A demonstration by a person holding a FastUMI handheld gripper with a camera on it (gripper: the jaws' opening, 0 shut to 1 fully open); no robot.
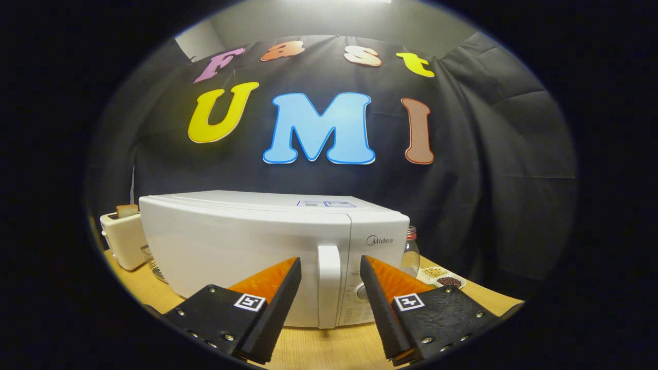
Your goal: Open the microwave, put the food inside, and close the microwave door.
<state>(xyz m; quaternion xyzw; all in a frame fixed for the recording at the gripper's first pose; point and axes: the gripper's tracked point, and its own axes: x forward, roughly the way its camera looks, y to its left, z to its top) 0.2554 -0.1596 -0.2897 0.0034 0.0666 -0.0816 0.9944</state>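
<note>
A white microwave (pixel 247 246) stands on the wooden table (pixel 329 349) with its door shut. Its upright white door handle (pixel 329 285) lies just ahead of my gripper (pixel 330 264), lined up with the gap between the two fingers. The fingers are spread wide and hold nothing; the left fingertip (pixel 293 267) and the right fingertip (pixel 366 264) flank the handle without touching it. The control panel (pixel 367 298) is partly hidden behind the right finger.
A cream toaster (pixel 123 239) with a slice of bread (pixel 127 210) in it stands left of the microwave, with a glass object (pixel 153 264) beside it. Right of the microwave are a glass jar (pixel 410 252) and a small white dish of grains (pixel 442 277).
</note>
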